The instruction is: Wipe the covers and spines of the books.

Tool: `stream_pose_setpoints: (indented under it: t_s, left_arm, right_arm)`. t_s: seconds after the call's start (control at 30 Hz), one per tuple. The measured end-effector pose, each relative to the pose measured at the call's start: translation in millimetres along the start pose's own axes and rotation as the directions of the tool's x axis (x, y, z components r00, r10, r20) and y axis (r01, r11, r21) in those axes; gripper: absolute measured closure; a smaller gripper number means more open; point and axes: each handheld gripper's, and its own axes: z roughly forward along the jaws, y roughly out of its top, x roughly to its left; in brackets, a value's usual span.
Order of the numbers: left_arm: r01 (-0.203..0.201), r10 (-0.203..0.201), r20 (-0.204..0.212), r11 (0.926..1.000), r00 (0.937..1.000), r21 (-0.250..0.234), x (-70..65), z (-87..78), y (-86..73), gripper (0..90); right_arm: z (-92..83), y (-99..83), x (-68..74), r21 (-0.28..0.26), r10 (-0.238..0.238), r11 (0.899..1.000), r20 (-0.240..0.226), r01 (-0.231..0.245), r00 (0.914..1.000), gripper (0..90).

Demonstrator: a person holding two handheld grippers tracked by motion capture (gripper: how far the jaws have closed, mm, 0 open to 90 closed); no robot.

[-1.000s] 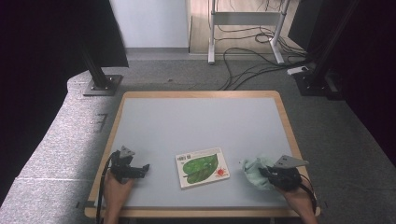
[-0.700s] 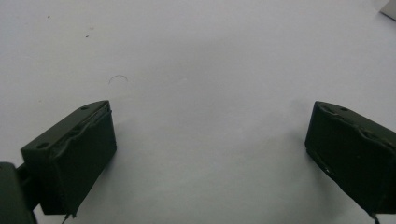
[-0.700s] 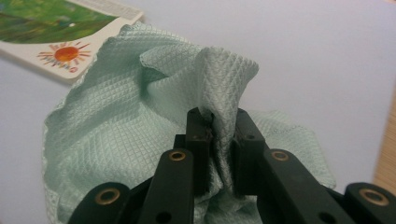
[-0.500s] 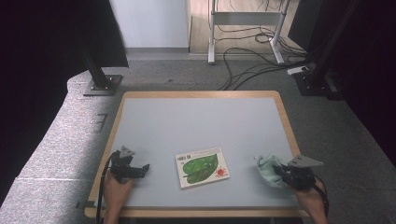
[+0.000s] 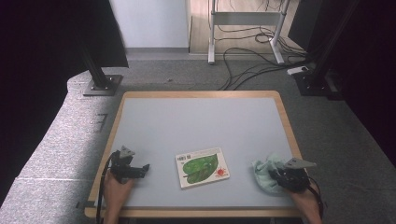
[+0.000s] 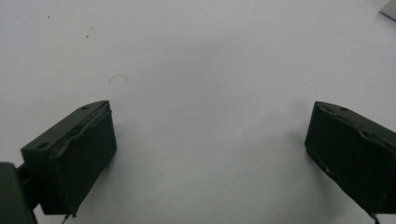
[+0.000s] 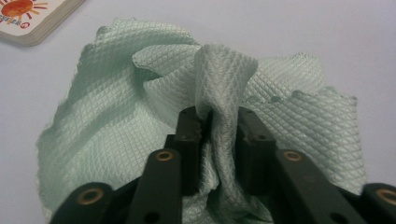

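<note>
A pale green waffle-weave cloth (image 5: 264, 173) lies crumpled at the table's front right. My right gripper (image 5: 279, 176) is shut on a raised fold of the cloth (image 7: 224, 93), pinched between its two black jaws. A small picture book (image 5: 202, 166) with a green leaf and a red sun on its cover lies flat at the front middle; its corner (image 7: 28, 18) shows in the right gripper view. My left gripper (image 5: 142, 169) rests at the front left, open, with bare table between its fingers (image 6: 70, 158).
The grey table (image 5: 201, 121) has a wooden rim (image 5: 285, 116). Beyond it, black stand bases (image 5: 100, 86) sit on the carpet, and cables (image 5: 252, 56) trail under a white desk frame at the back.
My right gripper has dragged the green cloth toward the right front corner, farther from the book. The left gripper and the book have stayed put.
</note>
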Motion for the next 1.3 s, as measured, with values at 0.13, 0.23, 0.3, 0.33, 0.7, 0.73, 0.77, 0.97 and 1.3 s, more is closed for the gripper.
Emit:
stream_pose_setpoints:
  t_s: [0.13,0.23,0.3,0.33,0.7,0.73,0.77,0.97,1.3]
  left_arm:
    - [0.002,-0.002,0.002,1.0,1.0,0.001,0.3,0.1,0.1,1.7]
    - [0.003,-0.003,0.002,1.0,1.0,0.001,0.3,0.0,0.1,1.7]
    - [0.005,-0.005,-0.002,1.0,1.0,0.002,-0.2,-0.1,0.1,1.7]
    - [0.005,-0.005,-0.003,1.0,1.0,0.002,-0.3,-0.2,0.1,1.7]
    - [-0.051,0.051,0.064,0.9987,0.9966,0.0,-13.4,-3.6,-1.4,0.0]
    - [-0.057,0.057,0.077,0.9984,0.9954,-0.003,-15.8,-4.1,-0.8,0.0]
    - [-0.07,0.07,0.084,0.9975,0.994,-0.006,-19.7,-4.8,0.2,0.0]
    - [-0.134,0.137,0.14,0.9905,0.9806,-0.029,-41.4,-6.6,7.4,0.0]
    - [-0.216,0.221,0.203,0.9752,0.9537,-0.05,-68.7,-1.7,18.9,0.0]
  right_arm:
    - [-2.9,5.9,3.0,-0.001,-0.011,1.0,0.013,0.011,0.9999,61.3]
    - [-7.2,12.1,4.3,-0.022,-0.019,1.0,0.016,0.019,0.9997,54.7]
    - [-10.3,16.8,5.0,-0.034,-0.027,0.999,0.014,0.027,0.9995,47.6]
    - [-12.5,20.4,5.4,-0.045,-0.032,0.998,0.004,0.032,0.9995,42.4]
    - [-11.3,43.1,17.2,-0.097,-0.079,0.993,-0.047,0.074,0.9958,21.0]
    - [-9.5,45.2,19.2,-0.098,-0.085,0.992,-0.051,0.08,0.9951,19.8]
    - [-7.5,47.3,21.5,-0.096,-0.09,0.992,-0.055,0.085,0.9944,18.9]
    - [7.8,59.6,36.8,-0.086,-0.107,0.991,-0.109,0.098,0.9883,9.7]
    - [34.5,73.7,65.4,-0.084,-0.182,0.982,-0.145,0.171,0.9726,0.0]
